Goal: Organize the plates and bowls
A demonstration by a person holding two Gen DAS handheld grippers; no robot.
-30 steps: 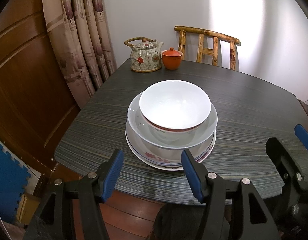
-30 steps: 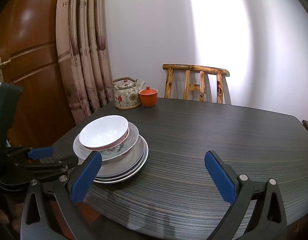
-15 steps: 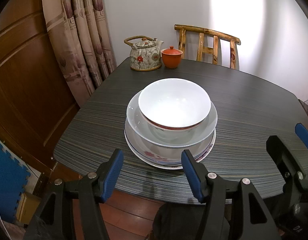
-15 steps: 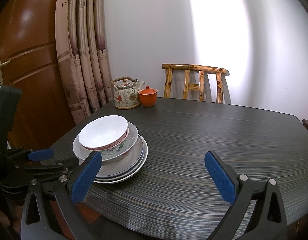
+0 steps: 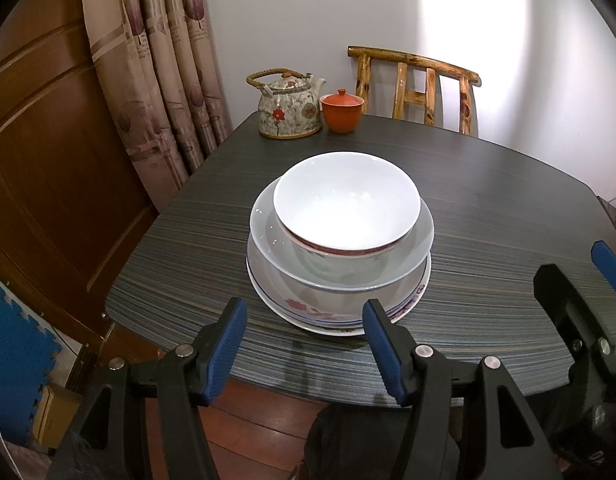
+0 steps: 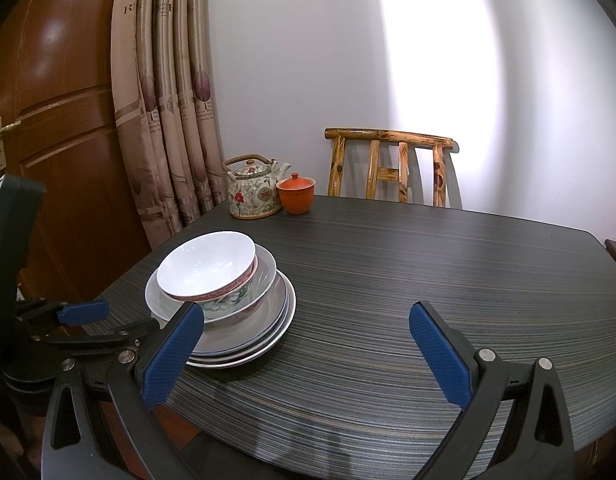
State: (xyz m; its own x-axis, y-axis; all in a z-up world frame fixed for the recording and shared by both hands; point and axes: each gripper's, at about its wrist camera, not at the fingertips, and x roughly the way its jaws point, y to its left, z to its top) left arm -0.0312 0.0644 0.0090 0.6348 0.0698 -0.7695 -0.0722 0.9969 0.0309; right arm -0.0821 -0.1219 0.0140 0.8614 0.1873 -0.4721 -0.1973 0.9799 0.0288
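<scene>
A white bowl with a red rim band (image 5: 346,204) (image 6: 206,266) sits on top of a stack: under it a wider pale bowl (image 5: 412,256) (image 6: 264,276), then several plates (image 5: 332,316) (image 6: 252,340) with floral and blue-line trim. The stack stands near the table's front left edge. My left gripper (image 5: 304,344) is open and empty just in front of the stack, also seen in the right wrist view (image 6: 92,322). My right gripper (image 6: 304,354) is open and empty over the table to the right of the stack, its fingers (image 5: 608,276) seen from the left wrist.
The dark striped table (image 5: 488,208) (image 6: 428,280) carries a floral teapot (image 5: 288,108) (image 6: 254,194) and an orange lidded cup (image 5: 342,112) (image 6: 295,194) at the back. A wooden chair (image 5: 420,88) (image 6: 388,168) stands behind. Curtains (image 6: 168,120) and a wooden door (image 6: 48,140) are at the left.
The left gripper has drifted slightly back from the stack and a little higher. The right gripper has barely moved. The stack has not moved.
</scene>
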